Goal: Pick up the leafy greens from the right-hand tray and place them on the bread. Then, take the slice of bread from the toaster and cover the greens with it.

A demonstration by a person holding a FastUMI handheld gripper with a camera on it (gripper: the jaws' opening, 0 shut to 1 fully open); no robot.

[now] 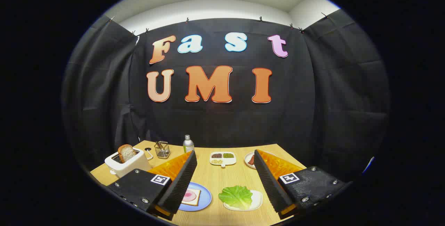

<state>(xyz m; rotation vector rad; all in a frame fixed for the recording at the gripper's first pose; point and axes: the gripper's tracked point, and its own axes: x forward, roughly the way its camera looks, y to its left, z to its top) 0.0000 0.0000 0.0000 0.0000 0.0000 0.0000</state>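
Note:
My gripper (225, 184) hangs open above the wooden table (226, 175), nothing between its fingers. Below the gap, nearer the right finger, a green lettuce leaf (236, 195) lies on a small white tray (256, 200). Beside the left finger (182, 180) a blue plate (205, 198) carries a slice of bread (192, 197) with a pink slice on top; the finger hides part of it. Beyond the left finger a white toaster (127, 163) stands with a bread slice (126, 152) sticking up from its slot.
Further back on the table stand a small wire basket (162, 149), a metal bottle (188, 144), a white divided dish (223, 158) with grains, and a white plate (249, 159) partly hidden by the right finger. Black cloth walls close in the booth.

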